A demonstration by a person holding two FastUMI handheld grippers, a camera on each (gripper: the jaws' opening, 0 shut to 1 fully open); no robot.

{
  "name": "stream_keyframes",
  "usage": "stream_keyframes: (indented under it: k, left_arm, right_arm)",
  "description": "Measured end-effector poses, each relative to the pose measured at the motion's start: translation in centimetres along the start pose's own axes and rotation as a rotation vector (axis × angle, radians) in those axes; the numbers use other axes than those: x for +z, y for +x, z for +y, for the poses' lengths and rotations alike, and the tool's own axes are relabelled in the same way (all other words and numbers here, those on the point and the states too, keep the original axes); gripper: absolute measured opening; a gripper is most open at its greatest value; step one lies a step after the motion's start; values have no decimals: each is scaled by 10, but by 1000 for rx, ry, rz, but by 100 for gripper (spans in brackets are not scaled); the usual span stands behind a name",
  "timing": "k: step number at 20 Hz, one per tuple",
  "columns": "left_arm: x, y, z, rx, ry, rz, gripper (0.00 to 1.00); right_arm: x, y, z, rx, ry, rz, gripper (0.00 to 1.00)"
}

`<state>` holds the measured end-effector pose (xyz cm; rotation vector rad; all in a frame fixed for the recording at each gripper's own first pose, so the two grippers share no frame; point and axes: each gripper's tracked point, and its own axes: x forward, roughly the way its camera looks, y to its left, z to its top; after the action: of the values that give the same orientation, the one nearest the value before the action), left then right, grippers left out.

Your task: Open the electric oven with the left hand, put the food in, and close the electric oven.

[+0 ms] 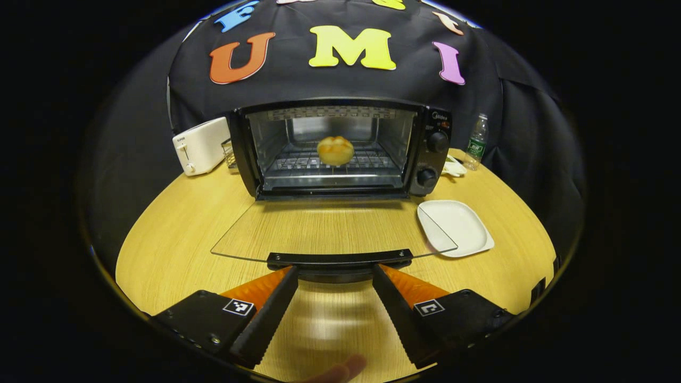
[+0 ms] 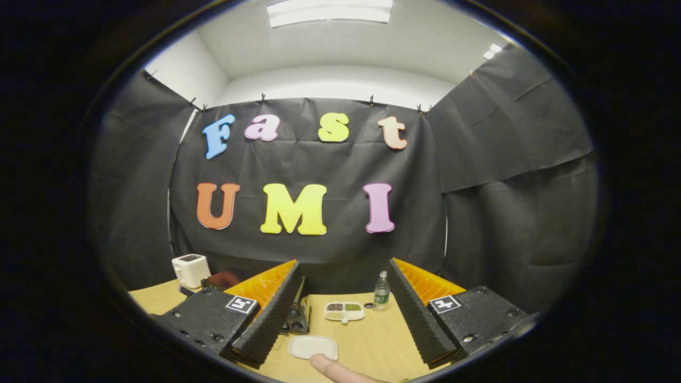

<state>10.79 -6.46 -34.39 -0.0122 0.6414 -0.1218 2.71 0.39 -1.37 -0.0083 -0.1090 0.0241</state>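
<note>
Bun (image 1: 335, 150) sat on rack inside oven (image 1: 340, 149); glass door (image 1: 330, 231) lay fully down. Left hand-held gripper (image 1: 334, 274) spread at door handle (image 1: 339, 259), pinching nothing. Right hand-held gripper (image 2: 343, 290) spread, raised. Risk: handle slipping off fingers mid-lift, door dropping back toward bench (image 1: 175, 234).

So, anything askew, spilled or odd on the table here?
Nothing stands out. The oven door lies fully open, the bun sits on the rack, and the white plate is empty. The left hand-held gripper is open at the door handle.
</note>
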Motion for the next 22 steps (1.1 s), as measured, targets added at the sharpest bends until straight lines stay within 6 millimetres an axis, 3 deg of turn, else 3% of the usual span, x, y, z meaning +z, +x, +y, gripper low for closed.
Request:
stream_keyframes:
  k: [1,2,3,4,5,6,22]
  left_arm:
    - [8,-3,0,-1,3,-18,94]
    - [13,-3,1,-3,-4,-34,84]
    - [18,-3,2,-4,-21,-39,94]
    - [24,-4,2,-5,-32,-48,94]
    - [30,-5,3,-6,-32,-56,87]
    - [35,-7,3,-6,-30,-72,96]
    - [111,-3,8,-31,-39,-241,99]
  right_arm:
    - [-1,0,1,3,1,4,100]
    - [-4,2,1,2,1,13,99]
    - [-6,2,0,1,3,18,100]
    - [-7,3,1,2,6,22,99]
    - [-8,4,0,1,9,25,99]
    - [-10,4,-1,0,12,27,99]
    - [-25,5,-1,10,33,49,100]
